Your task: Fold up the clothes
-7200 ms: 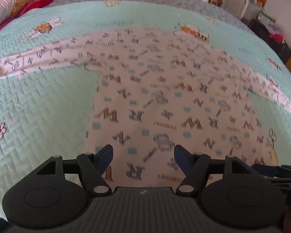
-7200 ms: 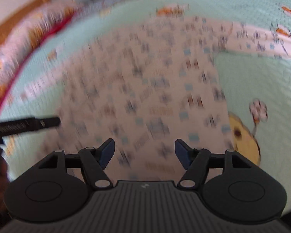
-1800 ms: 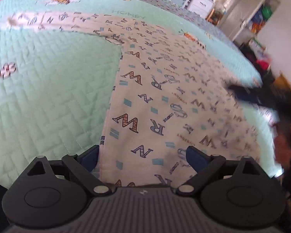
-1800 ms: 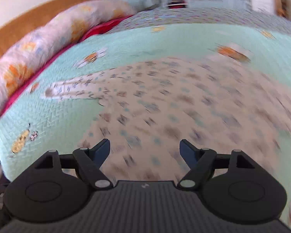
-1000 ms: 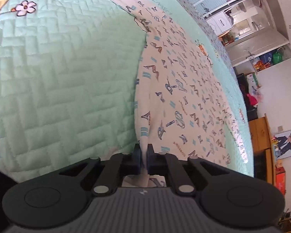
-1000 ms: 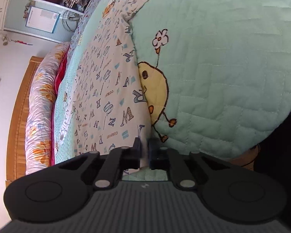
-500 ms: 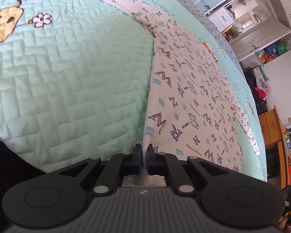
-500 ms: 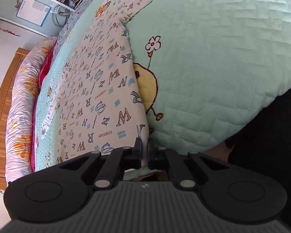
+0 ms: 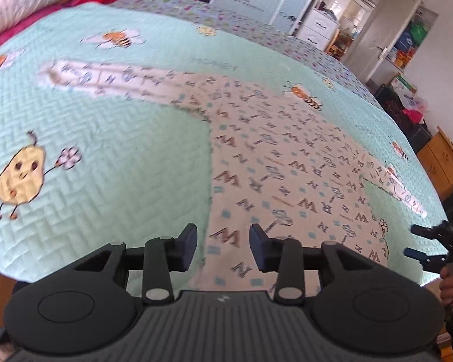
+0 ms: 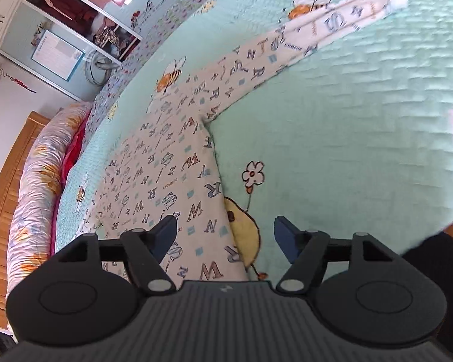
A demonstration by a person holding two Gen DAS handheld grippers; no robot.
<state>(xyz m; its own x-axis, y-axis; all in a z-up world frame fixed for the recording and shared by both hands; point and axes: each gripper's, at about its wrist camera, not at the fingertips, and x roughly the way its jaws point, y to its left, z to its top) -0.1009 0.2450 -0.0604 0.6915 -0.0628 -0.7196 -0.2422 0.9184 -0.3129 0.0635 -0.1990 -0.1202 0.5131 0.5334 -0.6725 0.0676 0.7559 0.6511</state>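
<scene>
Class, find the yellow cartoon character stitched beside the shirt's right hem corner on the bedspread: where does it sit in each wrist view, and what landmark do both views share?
Left wrist view: mostly hidden; only its flower shows at the shirt's lower right edge, near the right gripper.
Right wrist view: the yellow character lies low centre, partly under the shirt's edge.
Shared landmark: the flower on its stalk.

Left tongs (image 9: 222, 247), jaws opening and empty, hover above lettered shirt (image 9: 287, 163) on quilt (image 9: 120, 138).
</scene>
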